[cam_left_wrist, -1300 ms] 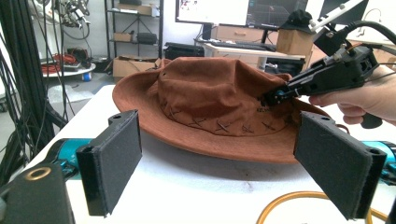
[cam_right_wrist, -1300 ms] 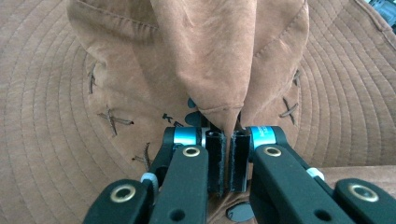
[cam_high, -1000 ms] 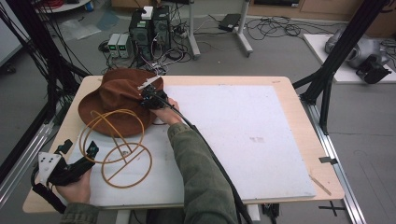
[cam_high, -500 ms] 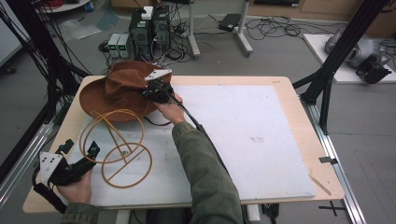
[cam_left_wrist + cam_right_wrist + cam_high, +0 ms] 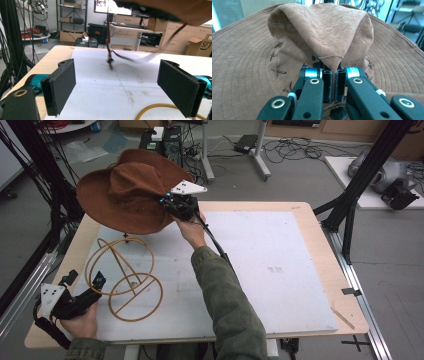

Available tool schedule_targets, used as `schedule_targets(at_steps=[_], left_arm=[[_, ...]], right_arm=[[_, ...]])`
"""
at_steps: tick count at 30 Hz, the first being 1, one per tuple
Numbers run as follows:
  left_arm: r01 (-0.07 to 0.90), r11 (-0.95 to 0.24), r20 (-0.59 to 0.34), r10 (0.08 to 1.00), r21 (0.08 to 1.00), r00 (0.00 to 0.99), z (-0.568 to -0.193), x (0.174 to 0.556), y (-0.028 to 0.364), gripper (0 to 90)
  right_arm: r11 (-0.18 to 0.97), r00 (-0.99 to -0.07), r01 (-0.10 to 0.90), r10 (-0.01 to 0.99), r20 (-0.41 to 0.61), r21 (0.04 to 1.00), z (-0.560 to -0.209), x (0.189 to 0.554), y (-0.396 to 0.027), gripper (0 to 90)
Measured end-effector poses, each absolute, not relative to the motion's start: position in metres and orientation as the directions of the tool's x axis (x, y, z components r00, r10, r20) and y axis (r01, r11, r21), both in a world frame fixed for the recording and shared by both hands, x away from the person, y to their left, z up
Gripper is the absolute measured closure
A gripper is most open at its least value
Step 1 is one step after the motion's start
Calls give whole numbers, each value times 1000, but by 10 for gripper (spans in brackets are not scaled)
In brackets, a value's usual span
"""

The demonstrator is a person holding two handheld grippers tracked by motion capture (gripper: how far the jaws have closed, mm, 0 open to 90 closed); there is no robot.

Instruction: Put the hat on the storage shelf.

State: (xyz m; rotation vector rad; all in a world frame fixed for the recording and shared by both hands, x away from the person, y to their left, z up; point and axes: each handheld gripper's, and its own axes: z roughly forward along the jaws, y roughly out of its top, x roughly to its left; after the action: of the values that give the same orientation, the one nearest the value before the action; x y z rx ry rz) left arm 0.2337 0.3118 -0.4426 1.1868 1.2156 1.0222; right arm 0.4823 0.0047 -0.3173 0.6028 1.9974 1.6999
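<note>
My right tool [image 5: 172,204] is clenched on a fold of the brown hat's [image 5: 125,195] crown, holding it clear of the table [image 5: 300,220] in the upper left of the high view. I should keep it level and centre the crown over the wire stand [image 5: 125,280] before lowering. My left tool [image 5: 82,292], released, rests beside the stand.

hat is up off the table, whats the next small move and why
Probably carry the hat toward the person, over the wire stand. The right gripper is shut on a pinch of the crown, the hat hangs just behind the stand, and the left gripper waits open beside the stand.
</note>
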Motion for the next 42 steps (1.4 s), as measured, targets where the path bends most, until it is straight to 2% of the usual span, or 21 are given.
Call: schedule_targets(at_steps=[10,23,28,36,42], left_arm=[[38,137,-140,985,990,96,-442,233,313,155],[37,153,-155,984,988,83,-443,231,316,155],[38,149,-151,985,988,86,-444,232,314,155],[39,150,-153,985,988,82,-445,231,316,155],[35,155,-158,984,987,81,-445,231,315,155]], right_arm=[[-8,-824,-40,565,-28,999,-277,461,-34,890],[-175,-870,-89,493,9,981,-234,425,-84,890],[-186,-890,-95,456,0,978,-229,416,-89,889],[-187,-941,-75,337,-8,980,-223,401,-77,889],[-138,-968,-58,249,-22,989,-225,391,-62,887]])
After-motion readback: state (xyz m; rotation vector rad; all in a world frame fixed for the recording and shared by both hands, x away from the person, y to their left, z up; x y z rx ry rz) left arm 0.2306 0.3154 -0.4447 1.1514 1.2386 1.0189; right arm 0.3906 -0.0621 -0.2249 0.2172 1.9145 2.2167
